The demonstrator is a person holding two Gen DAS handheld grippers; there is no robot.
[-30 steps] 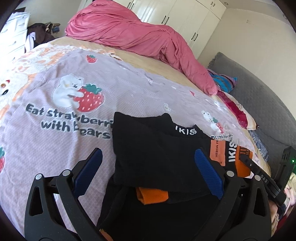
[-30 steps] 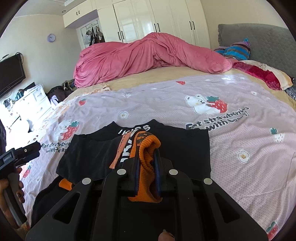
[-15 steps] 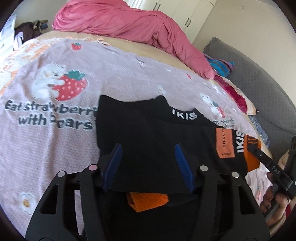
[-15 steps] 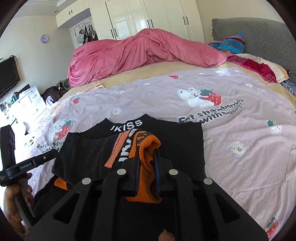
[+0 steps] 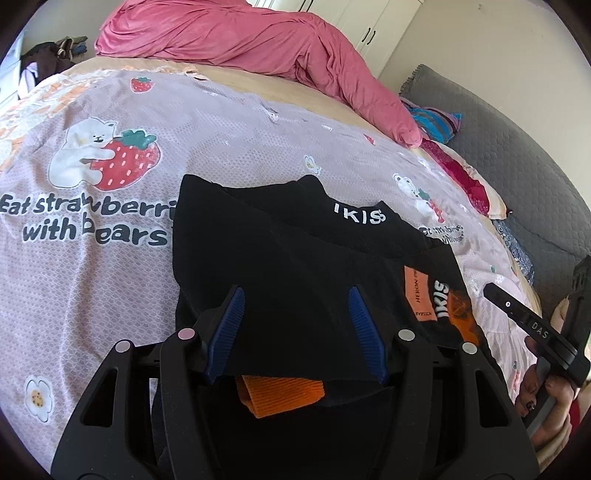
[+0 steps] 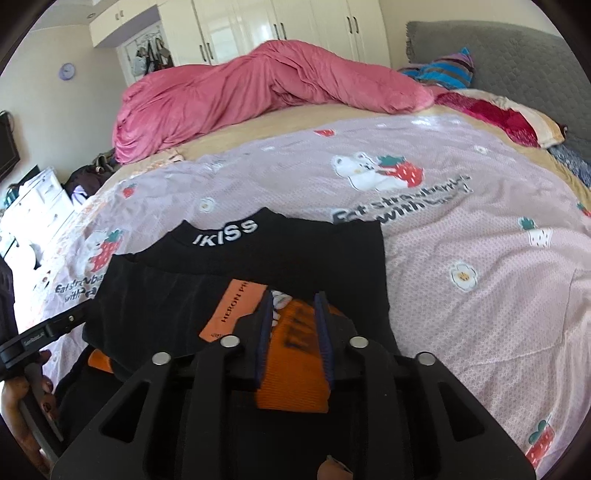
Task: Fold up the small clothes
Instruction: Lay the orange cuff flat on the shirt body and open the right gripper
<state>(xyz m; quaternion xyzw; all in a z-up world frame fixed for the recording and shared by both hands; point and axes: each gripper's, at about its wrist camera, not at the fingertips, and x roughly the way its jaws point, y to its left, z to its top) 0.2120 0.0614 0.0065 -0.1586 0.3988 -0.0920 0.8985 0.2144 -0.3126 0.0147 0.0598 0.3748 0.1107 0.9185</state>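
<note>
The left gripper point(image 5: 295, 317) sits at the bottom centre of its own view, its blue-padded jaws held about half apart over a folded-in flap of the black top point(image 5: 280, 258). The jaws have drawn closer within the last second. The dark cloth lies between and under the pads, but whether they press on it cannot be told, since black fabric and black frame run together there. An orange ribbed cuff point(image 5: 280, 393) pokes out from under the flap just below the jaws.

The right gripper point(image 6: 295, 325) fills the lower centre of its view. Its jaws have just been opening; they now stand a little apart with the orange sleeve end point(image 6: 295, 362) lying between the pads, no longer squeezed tight. This gripper also shows at the right edge of the left view, held in a hand point(image 5: 543, 391).

The black top lies on the near part of the bed, in the lower middle of both views, its collar lettered "IKISS" point(image 6: 225, 232) pointing toward the far side. An orange label point(image 6: 236, 310) lies on the folded sleeve, left of the right gripper's jaws. The garment rests on a lilac bedspread point(image 6: 461, 229) printed with bears and strawberries. A pink duvet point(image 6: 258, 85) is heaped across the top of both views, before white wardrobes point(image 6: 295, 26).
</note>
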